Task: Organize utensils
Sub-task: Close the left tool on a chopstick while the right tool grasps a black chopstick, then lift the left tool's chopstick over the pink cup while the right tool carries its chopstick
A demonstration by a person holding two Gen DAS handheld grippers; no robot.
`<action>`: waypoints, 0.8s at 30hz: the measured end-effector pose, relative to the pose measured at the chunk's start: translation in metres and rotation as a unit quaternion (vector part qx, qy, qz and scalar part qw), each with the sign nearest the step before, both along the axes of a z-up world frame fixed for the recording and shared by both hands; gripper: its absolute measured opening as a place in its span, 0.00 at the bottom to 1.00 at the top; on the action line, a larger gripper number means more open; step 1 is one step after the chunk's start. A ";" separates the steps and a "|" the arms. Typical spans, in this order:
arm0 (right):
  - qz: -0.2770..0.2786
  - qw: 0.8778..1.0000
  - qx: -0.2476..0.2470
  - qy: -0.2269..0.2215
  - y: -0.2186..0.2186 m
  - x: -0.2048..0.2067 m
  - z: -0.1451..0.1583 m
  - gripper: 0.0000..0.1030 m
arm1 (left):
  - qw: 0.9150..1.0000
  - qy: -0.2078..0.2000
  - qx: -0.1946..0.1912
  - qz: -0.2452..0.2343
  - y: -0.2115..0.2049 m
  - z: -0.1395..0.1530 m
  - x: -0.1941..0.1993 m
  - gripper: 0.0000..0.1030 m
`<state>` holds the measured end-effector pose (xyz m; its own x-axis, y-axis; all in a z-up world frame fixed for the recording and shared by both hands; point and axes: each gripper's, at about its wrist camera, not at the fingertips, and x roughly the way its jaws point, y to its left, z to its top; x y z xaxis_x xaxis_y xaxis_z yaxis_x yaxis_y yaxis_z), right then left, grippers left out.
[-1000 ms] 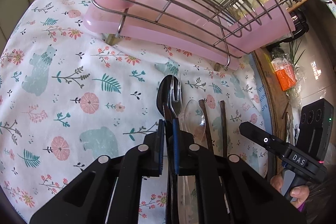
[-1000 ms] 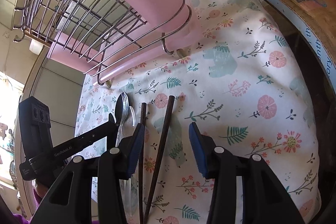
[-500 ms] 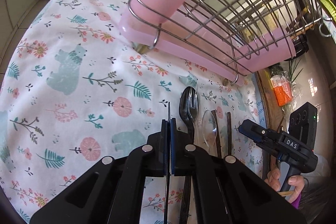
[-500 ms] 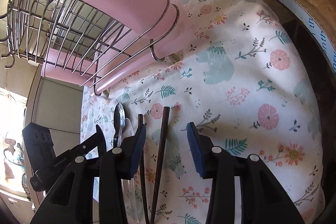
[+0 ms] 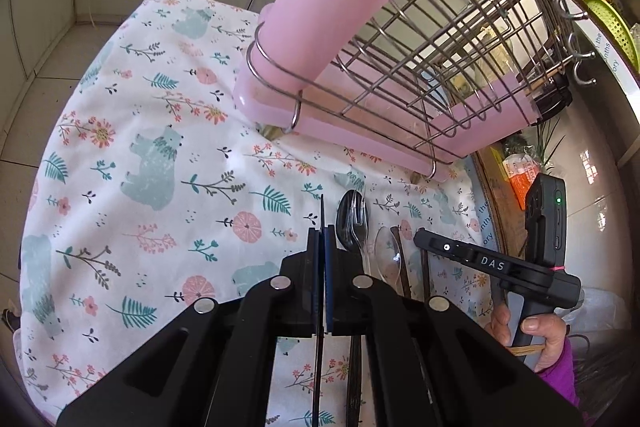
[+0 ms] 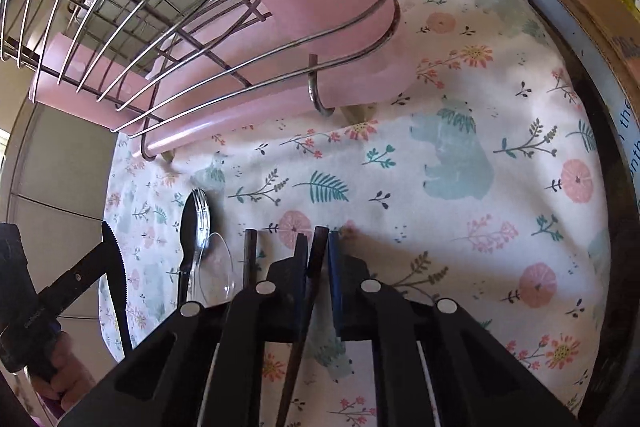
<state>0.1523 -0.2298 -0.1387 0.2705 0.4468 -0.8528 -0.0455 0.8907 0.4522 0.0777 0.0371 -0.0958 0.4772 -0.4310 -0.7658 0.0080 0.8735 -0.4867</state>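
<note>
Your left gripper [image 5: 321,247] was clamped tight on a thin black knife [image 6: 116,279], its serrated blade sticking out past the fingertips above the flowered tablecloth [image 5: 152,131]. The jaws of your right gripper [image 6: 320,255] were closing around one dark brown chopstick [image 6: 316,259], which stood between the pads with its tip poking out in front; whether both pads already pressed on it could not be told. The second chopstick [image 6: 250,255] lay on the cloth just to the left of that gripper. Further left lay a clear plastic spoon [image 6: 218,267], and beside it a black spoon [image 6: 188,227] with a clear fork [image 5: 360,223] resting on top of it. Behind all of these stood a wire dish rack [image 5: 460,39] on a pink tray [image 5: 360,135], with a tall pink cup [image 5: 320,27] held in a wire ring at its corner. Your right hand [image 5: 536,335] showed at the edge of the left camera's view, wrapped around the gripper's handle.
</note>
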 end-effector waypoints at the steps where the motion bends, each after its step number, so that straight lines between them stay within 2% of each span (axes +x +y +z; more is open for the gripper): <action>1: -0.004 1.000 0.005 -0.005 -0.002 -0.002 0.002 0.09 | 1.000 -0.002 0.000 0.001 0.002 0.002 0.000 0.01; 6: -0.018 0.998 0.035 -0.050 -0.012 -0.013 0.024 0.07 | 1.000 -0.029 -0.005 0.009 0.012 0.018 -0.007 0.02; 10: -0.025 0.993 0.046 -0.108 -0.024 -0.026 0.056 0.06 | 0.997 -0.072 -0.002 0.023 0.016 0.039 -0.012 0.01; 15: -0.035 0.979 0.050 -0.194 -0.038 -0.037 0.109 0.06 | 0.990 -0.135 0.013 0.040 0.015 0.079 -0.016 0.01; 20: -0.051 0.955 0.057 -0.286 -0.053 -0.041 0.171 0.06 | 0.979 -0.197 0.011 0.053 0.017 0.122 -0.015 0.02; 24: -0.077 0.926 0.048 -0.366 -0.070 -0.041 0.224 0.06 | 0.971 -0.233 -0.001 0.058 0.017 0.144 -0.016 0.01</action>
<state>0.1110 -0.2993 0.0852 0.8270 0.4193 -0.3745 -0.2470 0.8694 0.4279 0.0619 0.0544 0.0484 0.8170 -0.3548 -0.4545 0.1288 0.8807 -0.4559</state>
